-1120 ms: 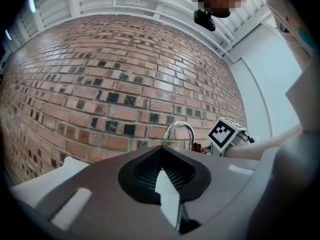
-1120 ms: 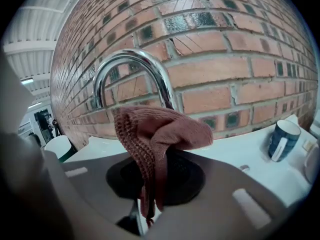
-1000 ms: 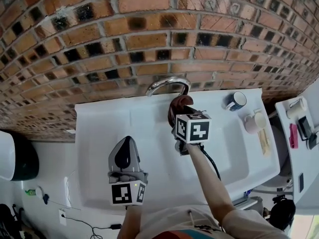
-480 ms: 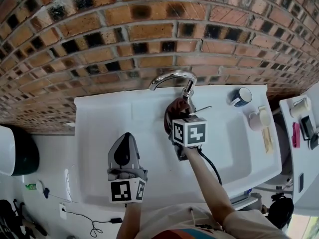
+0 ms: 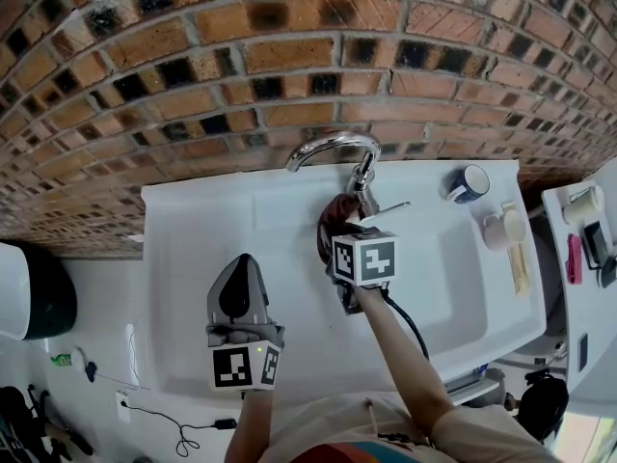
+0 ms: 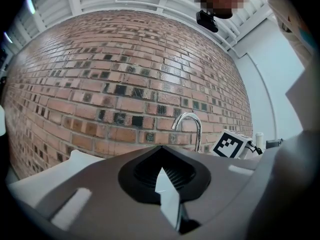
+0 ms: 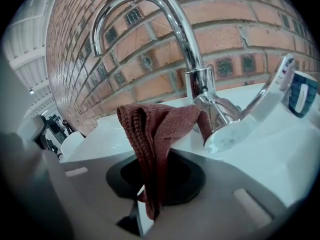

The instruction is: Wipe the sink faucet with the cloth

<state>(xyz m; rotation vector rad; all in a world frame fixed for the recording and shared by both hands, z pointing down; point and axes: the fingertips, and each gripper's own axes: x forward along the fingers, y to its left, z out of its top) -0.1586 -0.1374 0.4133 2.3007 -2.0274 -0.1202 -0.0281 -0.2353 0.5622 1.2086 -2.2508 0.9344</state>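
A curved chrome faucet [image 5: 333, 148] rises from the back rim of the white sink [image 5: 222, 225], with its lever handle [image 5: 390, 207] pointing right. My right gripper [image 5: 339, 228] is shut on a dark red cloth [image 5: 335, 212], just in front and left of the faucet's base. In the right gripper view the cloth [image 7: 155, 129] stands bunched out of the shut right gripper [image 7: 147, 209], and its far fold rests against the base of the faucet [image 7: 200, 91]. My left gripper [image 5: 239, 276] hovers over the basin's left half, shut on nothing; in its own view the left gripper [image 6: 167, 199] faces the faucet [image 6: 192, 126].
A brick wall [image 5: 289, 56] stands right behind the sink. A blue mug [image 5: 469, 183] and white cups [image 5: 499, 230] sit on the sink's right ledge. A side counter [image 5: 578, 230] with small items is at far right, and a black bin [image 5: 43, 307] at far left.
The right gripper and cloth have slid a little left and toward me off the faucet's base, which now shows uncovered. The left gripper has stayed put.
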